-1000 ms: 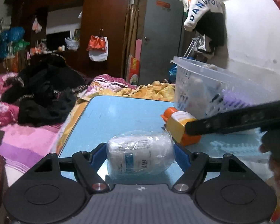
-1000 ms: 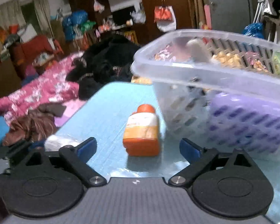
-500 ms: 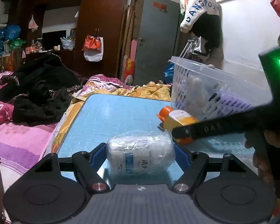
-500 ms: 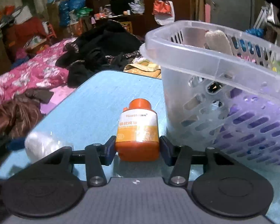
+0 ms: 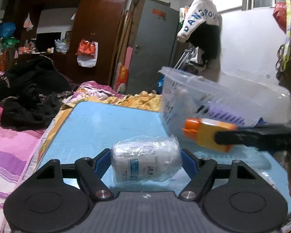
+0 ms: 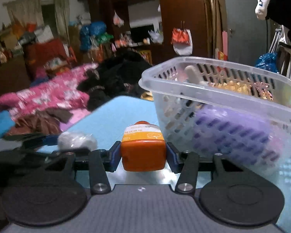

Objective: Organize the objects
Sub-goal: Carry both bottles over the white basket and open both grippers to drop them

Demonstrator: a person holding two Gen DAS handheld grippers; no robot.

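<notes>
Nearest in the left wrist view, the left gripper (image 5: 146, 160) has its two blue pads pressed against the ends of one white roll wrapped in clear plastic (image 5: 146, 159); the fingers stand fairly wide apart, closed on the roll, which lies sideways between them just above the blue table top (image 5: 110, 124). Nearest in the right wrist view, the right gripper (image 6: 143, 155) has its pads tight on both sides of one orange bottle (image 6: 143, 148) with a yellow and white label, its cap pointing away from the camera. The fingers are about half closed, gripping the bottle's base.

Seen from the left wrist, the bottle hangs in the air off the table, tilted with its cap toward the left, just in front of the basket's near corner. One black finger (image 5: 261, 137) of the right gripper crosses in front of it.

Just beyond stands one clear plastic basket (image 6: 219, 89) with slotted walls on the right side of the table. It blocks the way to the right of the bottle. Inside it show a purple slotted thing (image 6: 234, 134) and a pale rounded piece near the rim; the rest is too blurred to count.

Past the table lie a pink flowered bedspread (image 6: 48, 99) and one heap of black clothes (image 5: 29, 95). Farthest back are a dark wooden wardrobe (image 5: 99, 19) and a grey door (image 5: 151, 46).
</notes>
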